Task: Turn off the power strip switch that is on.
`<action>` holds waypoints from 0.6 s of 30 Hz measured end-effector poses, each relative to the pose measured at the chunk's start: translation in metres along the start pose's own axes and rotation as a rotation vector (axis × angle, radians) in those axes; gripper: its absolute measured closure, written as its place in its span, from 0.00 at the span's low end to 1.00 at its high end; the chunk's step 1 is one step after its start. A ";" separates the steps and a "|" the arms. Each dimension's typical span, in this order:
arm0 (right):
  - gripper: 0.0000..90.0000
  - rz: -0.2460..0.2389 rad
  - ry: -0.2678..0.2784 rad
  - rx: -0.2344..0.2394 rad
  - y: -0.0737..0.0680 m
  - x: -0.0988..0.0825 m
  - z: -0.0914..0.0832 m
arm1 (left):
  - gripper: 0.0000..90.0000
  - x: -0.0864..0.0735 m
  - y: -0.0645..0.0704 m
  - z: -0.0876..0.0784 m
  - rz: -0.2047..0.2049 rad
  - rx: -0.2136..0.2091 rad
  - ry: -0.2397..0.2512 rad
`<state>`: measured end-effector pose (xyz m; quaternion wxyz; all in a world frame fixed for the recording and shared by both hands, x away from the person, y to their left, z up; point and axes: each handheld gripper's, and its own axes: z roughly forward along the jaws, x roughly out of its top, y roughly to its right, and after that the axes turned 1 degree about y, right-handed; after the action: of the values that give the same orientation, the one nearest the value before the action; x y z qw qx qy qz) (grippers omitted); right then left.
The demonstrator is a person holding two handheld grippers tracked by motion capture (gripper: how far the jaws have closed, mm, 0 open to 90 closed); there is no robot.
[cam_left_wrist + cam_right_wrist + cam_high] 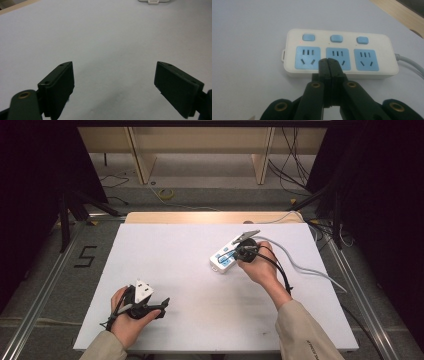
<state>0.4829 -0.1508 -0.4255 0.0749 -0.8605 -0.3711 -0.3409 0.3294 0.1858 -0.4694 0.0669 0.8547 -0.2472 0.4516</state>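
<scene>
Now we hold our right hand-held gripper (328, 60) with jaws pressed together over the power strip (339, 55) on the table's (200, 270) far right; to press a blue switch (336, 38) well, we should steer squarely over it. Our left hand-held gripper (115, 82) gapes wide, empty.

A black "5" (86, 256) is marked on the floor, well off to the far left of the left gripper's fingers (162, 302). Small dark print (311, 347) runs along the right sleeve behind the right gripper's fingers, too small to read. The power strip (342, 37) at those fingers bears no readable lettering.
</scene>
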 end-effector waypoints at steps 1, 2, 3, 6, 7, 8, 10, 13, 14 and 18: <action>1.00 0.002 0.001 0.000 0.000 0.000 0.001 | 0.18 0.000 0.000 0.000 0.002 0.001 0.000; 1.00 0.003 -0.003 -0.001 0.000 0.000 0.002 | 0.18 0.000 0.000 0.000 0.002 0.001 0.000; 1.00 0.004 -0.002 0.001 0.000 0.001 0.002 | 0.18 0.000 0.000 0.000 0.000 0.000 -0.001; 1.00 0.008 -0.004 0.003 0.000 0.001 0.004 | 0.18 0.000 0.000 0.000 0.002 0.002 -0.001; 1.00 0.007 0.000 0.005 0.000 0.001 0.005 | 0.18 0.000 0.000 0.000 0.002 0.002 -0.001; 1.00 0.007 -0.005 0.005 0.000 0.001 0.005 | 0.18 0.000 0.000 0.000 0.002 0.001 -0.001; 1.00 0.013 -0.004 0.008 0.000 0.002 0.007 | 0.18 0.000 0.000 0.000 0.001 0.001 0.000; 1.00 0.020 -0.009 0.009 0.000 0.003 0.009 | 0.18 0.000 0.000 0.000 0.000 0.000 -0.001; 1.00 0.015 -0.008 0.008 0.000 0.003 0.009 | 0.18 0.000 0.000 0.000 -0.002 0.000 0.001; 1.00 0.012 -0.010 0.010 -0.001 0.005 0.012 | 0.18 0.000 0.000 0.000 0.002 0.001 -0.001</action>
<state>0.4911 -0.1432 -0.4316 0.0794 -0.8641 -0.3677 -0.3343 0.3295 0.1863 -0.4695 0.0660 0.8547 -0.2480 0.4513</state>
